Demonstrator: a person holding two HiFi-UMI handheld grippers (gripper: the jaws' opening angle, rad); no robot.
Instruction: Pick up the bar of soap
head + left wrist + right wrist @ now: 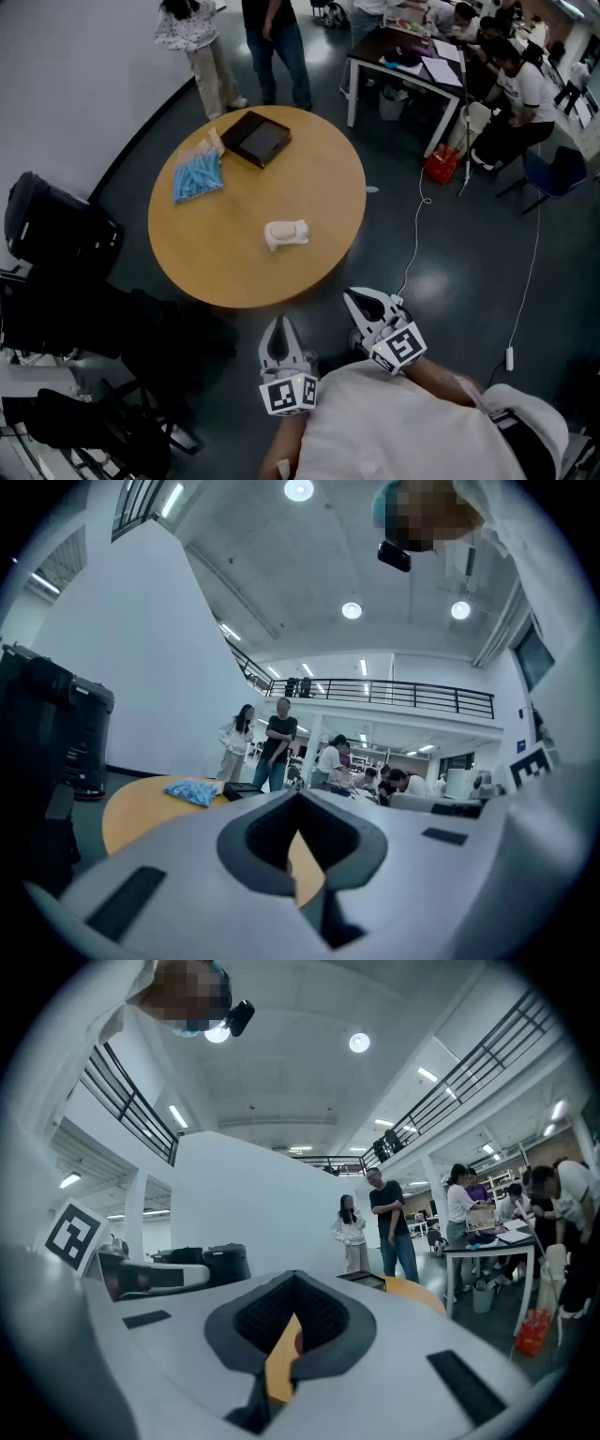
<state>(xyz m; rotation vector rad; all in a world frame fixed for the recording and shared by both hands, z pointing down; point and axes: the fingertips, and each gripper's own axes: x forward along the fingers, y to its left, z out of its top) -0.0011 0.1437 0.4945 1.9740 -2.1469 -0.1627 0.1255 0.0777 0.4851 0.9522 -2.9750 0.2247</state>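
Observation:
The bar of soap (286,233), pale cream, lies on the round wooden table (216,253), right of its middle and towards the near edge. Both grippers hang off the table on my side. My left gripper (279,323) is below the near rim, jaws together and empty. My right gripper (350,294) is just right of it, also shut and holding nothing. In the left gripper view the jaws (300,795) meet at a tip, with the table (131,808) beyond. The right gripper view shows closed jaws (295,1275) and a sliver of table (417,1291). Neither gripper view shows the soap.
A blue packet (197,176) and a flat black box (255,138) lie on the far side of the table. Black bags and chairs (56,234) stand to the left. Two people (272,37) stand beyond the table, and others sit at a desk (412,66) at the back right.

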